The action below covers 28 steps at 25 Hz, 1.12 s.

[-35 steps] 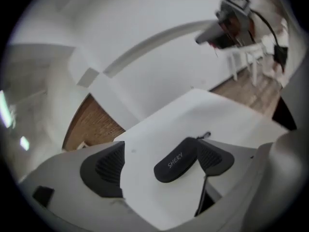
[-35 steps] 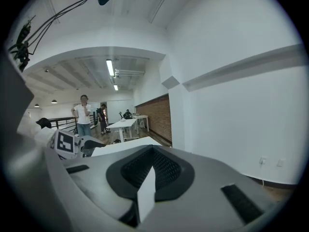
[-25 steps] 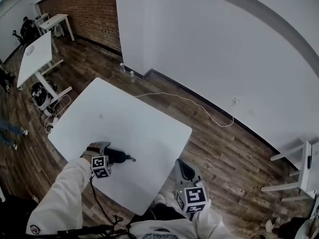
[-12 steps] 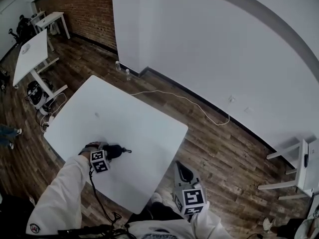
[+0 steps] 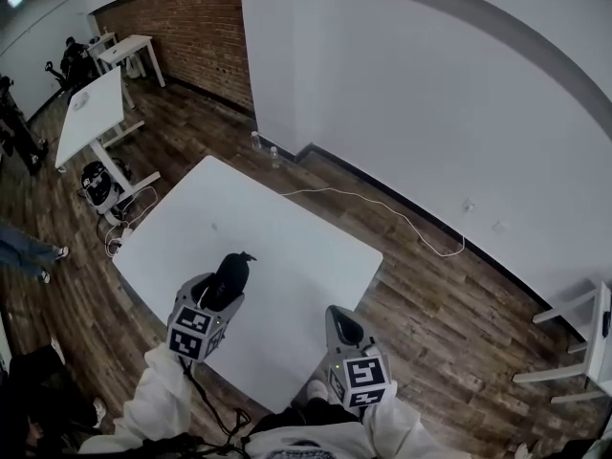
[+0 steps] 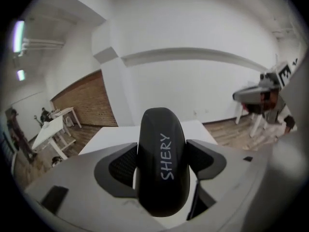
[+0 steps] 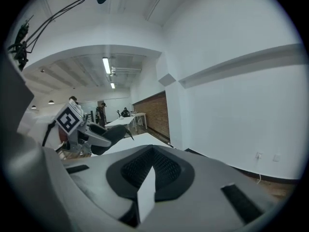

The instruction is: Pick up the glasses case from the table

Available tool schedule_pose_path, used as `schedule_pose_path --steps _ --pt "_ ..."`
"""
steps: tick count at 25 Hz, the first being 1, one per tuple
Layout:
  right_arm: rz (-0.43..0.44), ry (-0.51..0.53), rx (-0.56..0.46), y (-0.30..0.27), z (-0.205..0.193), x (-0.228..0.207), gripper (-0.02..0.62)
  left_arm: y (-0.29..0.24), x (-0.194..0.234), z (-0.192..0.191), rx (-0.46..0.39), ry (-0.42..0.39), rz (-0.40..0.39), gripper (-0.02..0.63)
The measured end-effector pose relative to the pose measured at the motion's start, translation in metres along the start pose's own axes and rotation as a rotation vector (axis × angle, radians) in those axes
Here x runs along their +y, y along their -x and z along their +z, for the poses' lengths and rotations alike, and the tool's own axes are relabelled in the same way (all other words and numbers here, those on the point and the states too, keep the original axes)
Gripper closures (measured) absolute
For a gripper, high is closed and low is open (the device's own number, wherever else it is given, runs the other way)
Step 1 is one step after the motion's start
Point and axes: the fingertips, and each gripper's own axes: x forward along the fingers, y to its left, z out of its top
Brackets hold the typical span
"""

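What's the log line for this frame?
left gripper: jaws closing, pads on glasses case | case: held above table | right gripper: shut, empty | task: case picked up

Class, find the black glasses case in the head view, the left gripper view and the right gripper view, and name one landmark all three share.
Head view: glasses case lower left of centre, above the white table.
Left gripper view: glasses case dead centre, large, lettering facing the camera.
Right gripper view: glasses case left of middle, small and dark.
Shared landmark: the brick wall.
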Motion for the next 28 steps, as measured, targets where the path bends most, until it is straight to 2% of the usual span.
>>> schedule_pose_path --steps 5,8,12,17,28 --pt "0.078 -0.027 -0.041 -0.021 0.026 0.024 0.591 0.066 0.003 0.035 -0.178 0.274 0.144 0.264" --pt "0.13 -0.053 -0.061 -0.029 0.042 0.04 0.591 0.093 0.008 0.042 -0.251 0.358 0.205 0.264" --pt "0.177 -0.056 -0.074 -0.038 0.055 0.054 0.594 0.108 0.019 0.037 -0.249 0.346 0.259 0.264" --pt "0.19 -0.055 -0.071 -0.04 0.057 0.059 0.595 0.116 0.031 0.023 -0.236 0.36 0.303 0.264" --pt "0.176 -0.064 -0.085 -0.037 0.063 0.046 0.595 0.115 0.034 0.026 -0.244 0.351 0.309 0.264"
